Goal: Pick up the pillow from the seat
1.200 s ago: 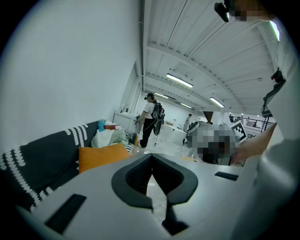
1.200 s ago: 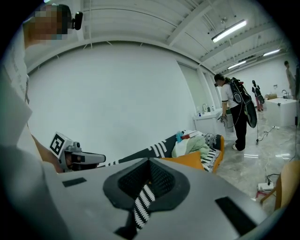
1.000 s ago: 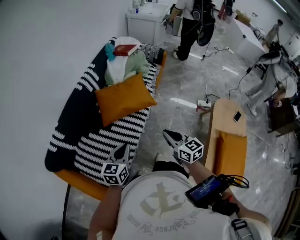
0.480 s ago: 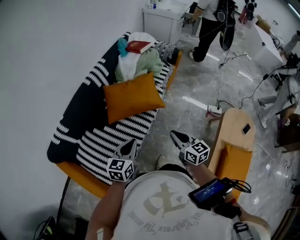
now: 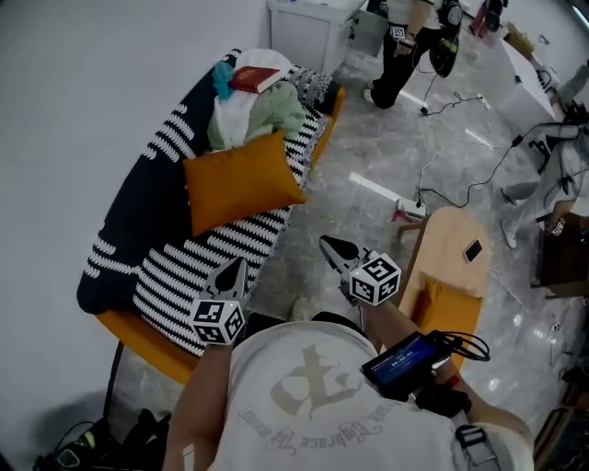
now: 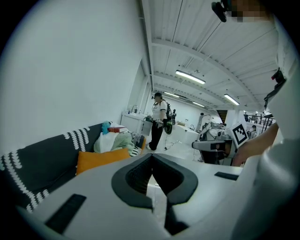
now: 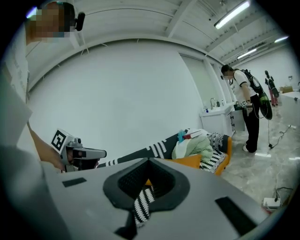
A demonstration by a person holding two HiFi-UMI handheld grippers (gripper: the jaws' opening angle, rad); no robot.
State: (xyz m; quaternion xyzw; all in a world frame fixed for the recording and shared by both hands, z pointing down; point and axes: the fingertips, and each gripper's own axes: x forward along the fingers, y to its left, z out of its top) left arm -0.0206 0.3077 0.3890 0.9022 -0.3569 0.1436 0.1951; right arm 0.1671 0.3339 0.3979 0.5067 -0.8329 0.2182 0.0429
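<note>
- the orange pillow (image 5: pixel 241 179) lies tilted on the seat of the sofa (image 5: pixel 129 216), on the black-and-white striped cover (image 5: pixel 198 271), about halfway along the seat.
- left gripper (image 5: pixel 238 263): jaws together with nothing between them, hovering near the front edge of the seat; the pillow is ahead of them and well apart, with a stretch of striped cover in between.
- in the left gripper view the pillow (image 6: pixel 101 158) shows left of the closed jaw tips of the left gripper (image 6: pixel 151 157).
- right gripper (image 5: pixel 326 244): jaws also together and empty, held over the grey floor (image 5: pixel 368 156) beside the sofa, to the right of the pillow and well apart from it.
- in the right gripper view the pillow (image 7: pixel 190 161) sits just right of and beyond the tips of the right gripper (image 7: pixel 149 161).
- a pile of clothes and bags (image 5: pixel 258 110) touches the pillow's far edge; a red book (image 5: pixel 255 80) lies on top of the pile.
- beyond the sofa's far end stands a white cabinet (image 5: pixel 308 28), and a person (image 5: pixel 405 46) stands on the floor near it.
- right of the grippers stands a light wooden chair (image 5: pixel 451 230) with an orange cushion (image 5: pixel 440 308); a phone (image 5: pixel 472 250) lies on the wood.
- cables (image 5: pixel 460 175) trail over the floor further out.
</note>
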